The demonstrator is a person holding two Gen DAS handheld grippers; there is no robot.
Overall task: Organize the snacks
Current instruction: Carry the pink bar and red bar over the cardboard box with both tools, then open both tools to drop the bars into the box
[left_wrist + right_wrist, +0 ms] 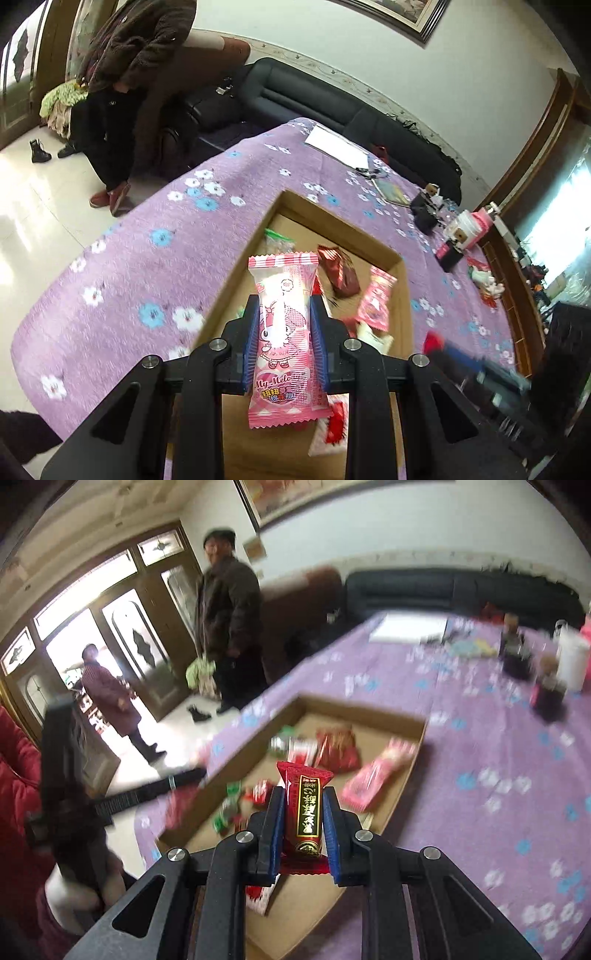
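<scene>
while the left gripper (282, 314) pinches a pink my melody snack packet (283, 332) upright at the lower centre of its frame, the right gripper (303, 805) is pressed onto a red wrapped snack (304, 812) with gold lettering, low in the middle of its own view. both hang above a shallow cardboard box (369, 710) lying on the bench, which is covered by a purple flowered cloth (122, 266). inside the box lie a dark red packet (338, 271), a pink packet (375, 302) and other blurred wrappers. a white sheet (338, 146) lies toward the upper right.
</scene>
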